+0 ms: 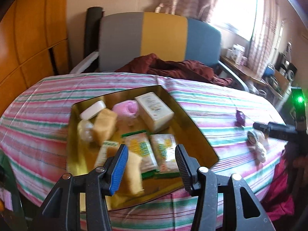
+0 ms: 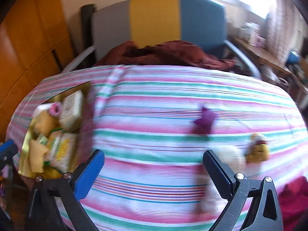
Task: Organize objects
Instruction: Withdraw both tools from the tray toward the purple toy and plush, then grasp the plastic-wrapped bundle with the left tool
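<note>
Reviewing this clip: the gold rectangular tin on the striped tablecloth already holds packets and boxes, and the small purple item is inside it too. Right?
Not quite. The small purple item lies loose on the striped tablecloth, to the right of the gold rectangular tin, not inside it. The left wrist view shows this. The tin does hold packets and boxes.

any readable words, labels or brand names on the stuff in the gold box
None can be read.
Cream box in the gold box: printed label, too blurred.
Green and yellow packets: print smeared by motion.
Purple item on the striped cloth: no lettering visible.
</note>
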The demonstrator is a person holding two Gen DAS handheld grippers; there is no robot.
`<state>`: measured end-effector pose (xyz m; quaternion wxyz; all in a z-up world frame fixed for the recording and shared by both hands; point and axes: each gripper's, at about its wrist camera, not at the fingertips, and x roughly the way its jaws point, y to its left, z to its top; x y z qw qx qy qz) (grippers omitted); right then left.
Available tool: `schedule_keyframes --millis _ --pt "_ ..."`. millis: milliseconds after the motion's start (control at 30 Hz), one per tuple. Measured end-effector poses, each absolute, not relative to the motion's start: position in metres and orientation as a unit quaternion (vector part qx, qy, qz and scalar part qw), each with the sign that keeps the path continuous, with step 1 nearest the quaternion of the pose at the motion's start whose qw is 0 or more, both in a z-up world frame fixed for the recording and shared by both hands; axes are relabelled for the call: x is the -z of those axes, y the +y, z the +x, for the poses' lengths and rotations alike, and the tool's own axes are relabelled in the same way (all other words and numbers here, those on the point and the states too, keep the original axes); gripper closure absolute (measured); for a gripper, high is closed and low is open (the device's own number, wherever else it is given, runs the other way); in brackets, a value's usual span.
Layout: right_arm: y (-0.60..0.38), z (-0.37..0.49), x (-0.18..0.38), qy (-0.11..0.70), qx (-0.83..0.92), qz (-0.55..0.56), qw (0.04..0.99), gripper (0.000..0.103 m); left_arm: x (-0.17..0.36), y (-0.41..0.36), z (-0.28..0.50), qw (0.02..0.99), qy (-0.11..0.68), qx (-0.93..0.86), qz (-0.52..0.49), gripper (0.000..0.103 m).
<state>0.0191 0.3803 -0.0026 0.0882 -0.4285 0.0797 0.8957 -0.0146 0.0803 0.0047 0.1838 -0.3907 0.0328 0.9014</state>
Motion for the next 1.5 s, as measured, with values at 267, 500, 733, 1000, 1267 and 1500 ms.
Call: schedule_keyframes --millis 267,500,733,1000,1267,1500 --pt "0.499 0.057 -0.004 0.133 -0.878 -0.406 0.217 0.000 -0.010 0.139 -0.009 0.255 0.070 -0.881 -0.392 0.052" --pt "0.569 0.091 0.021 0.214 -0.851 -0.388 0.281 0.000 -0.004 0.208 -0.011 0.326 0.100 -0.845 -0.412 0.052" --pt "0.586 0.099 0.025 0.265 -0.845 -0.378 0.271 0.000 0.021 0.288 0.000 0.407 0.125 -0.787 -0.447 0.052" --pt "0.609 0.115 0.025 0.321 -0.826 -0.363 0.289 0.000 0.044 0.357 0.014 0.462 0.136 -0.737 -0.475 0.052" --pt "0.607 0.110 0.029 0.329 -0.822 -0.372 0.278 0.000 0.066 0.391 0.018 0.465 0.128 -0.711 -0.511 0.050" --pt "0.600 0.102 0.032 0.314 -0.826 -0.381 0.271 0.000 0.092 0.422 0.016 0.455 0.146 -0.706 -0.522 0.050"
